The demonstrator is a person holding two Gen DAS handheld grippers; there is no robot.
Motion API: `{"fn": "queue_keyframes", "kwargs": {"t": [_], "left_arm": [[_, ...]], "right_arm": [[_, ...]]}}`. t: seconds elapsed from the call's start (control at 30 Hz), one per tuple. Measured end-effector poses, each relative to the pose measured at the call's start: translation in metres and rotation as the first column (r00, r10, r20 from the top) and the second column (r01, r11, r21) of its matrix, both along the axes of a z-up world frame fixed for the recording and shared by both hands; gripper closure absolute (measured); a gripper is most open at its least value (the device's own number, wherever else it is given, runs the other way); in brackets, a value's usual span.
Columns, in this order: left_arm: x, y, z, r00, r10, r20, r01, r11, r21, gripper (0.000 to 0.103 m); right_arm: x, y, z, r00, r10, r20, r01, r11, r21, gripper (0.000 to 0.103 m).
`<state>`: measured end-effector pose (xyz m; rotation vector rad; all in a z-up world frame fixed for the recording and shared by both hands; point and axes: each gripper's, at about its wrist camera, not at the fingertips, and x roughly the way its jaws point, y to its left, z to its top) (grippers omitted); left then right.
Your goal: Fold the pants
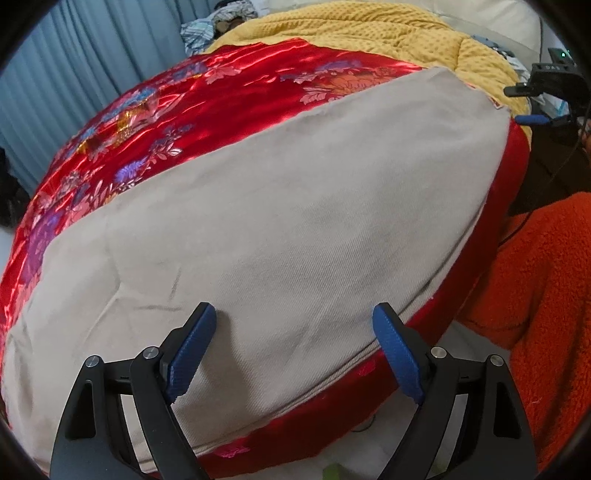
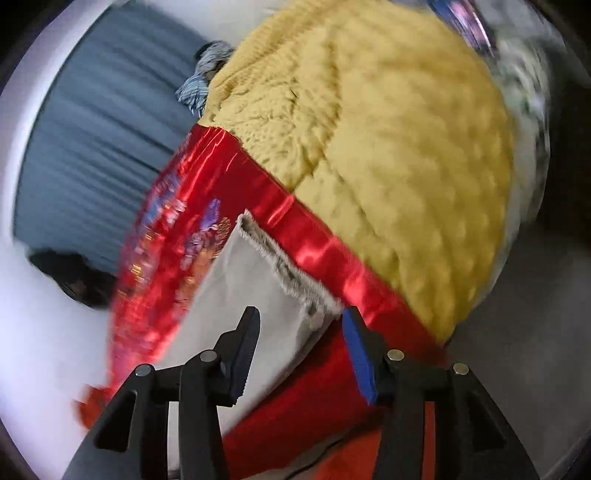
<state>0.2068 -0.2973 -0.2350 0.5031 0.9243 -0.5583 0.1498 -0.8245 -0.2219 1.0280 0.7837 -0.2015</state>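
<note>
My left gripper (image 1: 293, 314) is released, its blue pads (image 1: 192, 349) standing wide apart just above the near part of the beige pants (image 1: 277, 221), and nothing is between them. My right gripper (image 2: 301, 321) is also released: its fingers stand apart over the frayed hem (image 2: 284, 269) of the pants and do not press on the cloth. The pants lie flat on a red satin quilt (image 1: 177, 110) with flowers. Beyond it, on the far side, is a yellow blanket (image 1: 369, 29), and at far left a blue curtain (image 1: 74, 74). At near right I see an orange fleece sleeve (image 1: 546, 295).
</note>
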Motion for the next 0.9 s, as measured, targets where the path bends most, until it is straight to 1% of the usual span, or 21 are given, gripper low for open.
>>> {"fn": "queue_keyframes", "kwargs": {"t": [0.1,0.2,0.23,0.27,0.3,0.33,0.37,0.4,0.47,0.53,0.6,0.67,0.73,0.77,0.87,0.9], "left_arm": [[0.000,-0.001,-0.002,1.000,0.001,-0.003,-0.001,1.000,0.002,0.013],[0.001,-0.001,-0.004,1.000,0.003,-0.015,-0.003,1.000,-0.003,0.010],[0.001,-0.001,-0.005,1.000,0.000,-0.020,0.000,1.000,-0.007,0.010],[0.001,0.000,-0.006,1.000,-0.006,-0.026,0.005,1.000,-0.011,0.008],[0.001,0.001,-0.007,0.999,-0.012,-0.034,0.012,1.000,-0.013,0.007],[0.001,0.002,-0.007,0.999,-0.022,-0.045,0.021,1.000,-0.013,0.006],[0.000,0.004,-0.005,0.998,-0.029,-0.051,0.028,0.999,-0.015,0.007],[-0.001,0.006,-0.002,0.998,-0.029,-0.056,0.027,0.999,-0.023,0.007],[-0.002,0.018,0.011,0.997,-0.018,-0.074,0.012,0.997,-0.071,0.007],[0.001,0.041,0.033,0.997,0.024,-0.070,-0.033,0.991,-0.129,0.007],[0.007,0.071,0.056,0.995,0.083,-0.057,-0.092,0.979,-0.184,0.007],[0.015,0.112,0.079,0.983,0.179,-0.034,-0.182,0.954,-0.239,0.007],[0.022,0.151,0.092,0.959,0.284,-0.025,-0.279,0.919,-0.279,0.007],[0.026,0.173,0.096,0.939,0.343,-0.028,-0.335,0.893,-0.300,0.007],[0.030,0.225,0.093,0.879,0.474,-0.055,-0.462,0.818,-0.343,0.007],[0.031,0.245,0.088,0.850,0.522,-0.075,-0.512,0.785,-0.348,0.007]], "right_arm": [[0.011,0.005,-0.012,0.998,0.061,-0.032,-0.060,0.998,0.036,0.055],[0.038,0.010,-0.028,0.990,0.106,-0.089,-0.103,0.994,0.031,0.055],[0.043,0.010,-0.033,0.990,0.112,-0.088,-0.109,0.993,0.036,0.058],[0.048,0.011,-0.035,0.989,0.113,-0.093,-0.110,0.993,0.028,0.082],[0.048,0.012,-0.033,0.990,0.110,-0.083,-0.109,0.994,0.023,0.090],[0.047,0.014,-0.029,0.992,0.102,-0.068,-0.101,0.995,0.012,0.092],[0.044,0.017,-0.022,0.994,0.099,-0.043,-0.099,0.995,-0.011,0.095],[0.040,0.020,-0.013,0.995,0.099,-0.024,-0.100,0.994,-0.039,0.095],[0.033,0.029,0.009,0.994,0.112,0.012,-0.111,0.989,-0.101,0.096],[0.028,0.041,0.037,0.989,0.139,0.055,-0.128,0.977,-0.169,0.097],[0.024,0.058,0.072,0.975,0.183,0.127,-0.152,0.963,-0.224,0.097],[0.024,0.078,0.107,0.955,0.236,0.179,-0.179,0.942,-0.285,0.097],[0.028,0.106,0.146,0.923,0.303,0.236,-0.216,0.917,-0.336,0.097],[0.030,0.116,0.159,0.910,0.328,0.253,-0.230,0.908,-0.349,0.097],[0.043,0.163,0.203,0.849,0.430,0.307,-0.296,0.868,-0.398,0.097],[0.047,0.183,0.217,0.823,0.469,0.321,-0.324,0.851,-0.414,0.097]]}}
